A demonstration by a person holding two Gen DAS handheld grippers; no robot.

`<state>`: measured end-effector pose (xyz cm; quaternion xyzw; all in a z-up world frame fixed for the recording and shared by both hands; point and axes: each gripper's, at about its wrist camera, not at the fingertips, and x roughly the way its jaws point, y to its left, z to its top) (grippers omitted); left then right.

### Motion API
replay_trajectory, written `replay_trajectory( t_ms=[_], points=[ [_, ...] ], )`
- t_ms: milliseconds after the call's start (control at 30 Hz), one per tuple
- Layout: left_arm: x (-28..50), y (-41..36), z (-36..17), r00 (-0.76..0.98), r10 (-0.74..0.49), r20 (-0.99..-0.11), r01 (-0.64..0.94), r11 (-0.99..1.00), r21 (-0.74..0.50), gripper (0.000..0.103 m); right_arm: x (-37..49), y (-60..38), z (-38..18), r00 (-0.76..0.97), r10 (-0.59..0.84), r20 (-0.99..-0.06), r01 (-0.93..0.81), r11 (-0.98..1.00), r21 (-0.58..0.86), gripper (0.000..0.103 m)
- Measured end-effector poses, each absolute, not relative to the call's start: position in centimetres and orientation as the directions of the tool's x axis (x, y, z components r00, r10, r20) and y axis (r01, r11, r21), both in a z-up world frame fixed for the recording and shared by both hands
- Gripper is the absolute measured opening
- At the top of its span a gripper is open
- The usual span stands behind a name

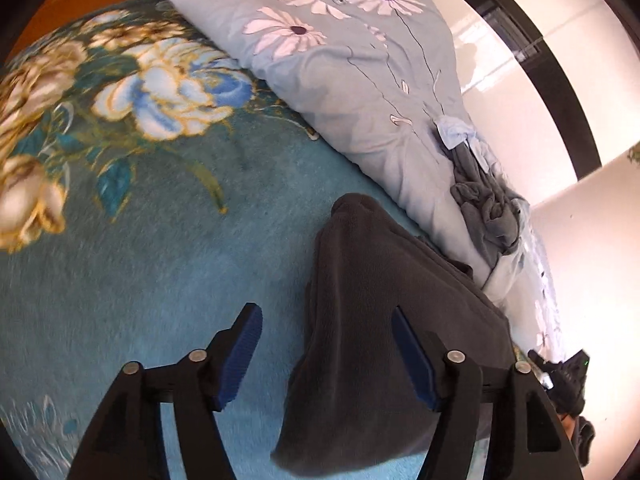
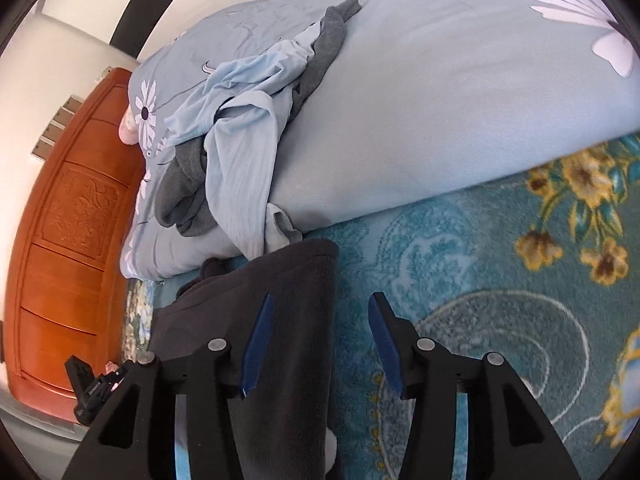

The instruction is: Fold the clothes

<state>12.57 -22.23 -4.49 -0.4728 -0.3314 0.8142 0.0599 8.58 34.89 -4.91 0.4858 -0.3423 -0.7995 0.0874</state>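
Surface: a teal plush blanket (image 1: 132,272) w/ big blue, white & gold flower print covers the bed under both tongs. Ahead of the left gripper (image 1: 326,354) and off to its right lies a bunched pale blue quilt (image 1: 344,92) w/ white daisy print; same quilt fills the area ahead of the right gripper (image 2: 318,338). Room: orange-brown carved wood headboard (image 2: 68,240) far left of the right tongs, white wall and a dark frame strip beyond the quilt. Bright glare on the wall in left wrist view.

Pose: left gripper points fwd over the blanket, blue-padded fingers (image 1: 240,356) spread wide apart, nothing clamped. Right gripper likewise, fingers apart, nothing clamped. Each view catches a bit of the other black tool at its edge: low right in left wrist view, low left in right wrist view.

Task item: a dark charcoal fleece garment (image 1: 384,352) lies flat on the blanket, folded lengthwise into a long strip. It runs between the left tongs' fingers and under its right finger; for the right tongs it sits under the left finger (image 2: 256,348) and into the gap, edge reaching twd the quilt.

Pile on the quilt, ahead-left of the right tongs: a crumpled light blue shirt (image 2: 244,148) tangled w/ a grey knit garment (image 2: 320,60). No containers seen.
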Motion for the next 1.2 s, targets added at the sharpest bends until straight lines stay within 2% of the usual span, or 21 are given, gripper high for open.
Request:
replay_trajectory(
  t_ms=[233,333,400,500,567,700,900,1067,1133,1167,1200],
  points=[
    [22.3,-22.1,-9.5,-0.524,0.464,-0.715,0.41,-0.598,-0.689,0.078,18.6,37.5,-8.1,-0.5,-0.577,-0.646,-0.316,-0.572,0.757,0.061],
    [22.4,-21.1,-9.0,-0.552,0.442,-0.707,0.396,-0.607,-0.689,0.086,21.0,36.8,-9.4,-0.508,-0.611,-0.607,-0.349,-0.499,0.793,0.082],
    [21.7,-20.2,-8.5,-0.571,0.46,-0.68,0.372,-0.594,-0.714,0.088,21.7,35.9,-9.7,-0.513,-0.636,-0.577,-0.339,-0.468,0.816,0.082],
    [20.0,-18.4,-8.4,-0.551,0.488,-0.677,0.33,-0.617,-0.714,0.098,21.5,34.2,-9.8,-0.503,-0.665,-0.552,-0.302,-0.463,0.833,0.085],
    [18.8,-17.4,-8.7,-0.533,0.477,-0.699,0.33,-0.643,-0.691,0.098,21.0,33.3,-9.6,-0.506,-0.659,-0.556,-0.283,-0.482,0.829,0.093],
    [17.3,-16.3,-8.8,-0.566,0.459,-0.685,0.306,-0.655,-0.691,0.098,19.2,31.6,-9.8,-0.512,-0.68,-0.526,-0.274,-0.451,0.849,0.093],
    [14.7,-16.8,-9.2,-0.609,0.409,-0.68,0.351,-0.63,-0.693,0.098,16.4,29.1,-10.0,-0.554,-0.647,-0.524,-0.274,-0.453,0.848,0.095],
    [13.3,-16.2,-9.1,-0.581,0.373,-0.723,0.382,-0.659,-0.648,0.095,14.7,28.5,-9.9,-0.562,-0.612,-0.556,-0.293,-0.481,0.826,0.094],
    [13.7,-16.2,-9.0,-0.582,0.36,-0.729,0.399,-0.655,-0.642,0.083,14.5,28.6,-9.9,-0.556,-0.605,-0.57,-0.314,-0.481,0.818,0.09],
    [14.0,-16.3,-9.0,-0.586,0.355,-0.728,0.408,-0.648,-0.644,0.081,14.4,28.6,-9.9,-0.553,-0.602,-0.577,-0.325,-0.482,0.814,0.081],
    [14.2,-16.4,-8.9,-0.59,0.349,-0.728,0.416,-0.641,-0.645,0.074,14.5,28.7,-9.9,-0.546,-0.598,-0.587,-0.338,-0.484,0.807,0.077]
  ],
)
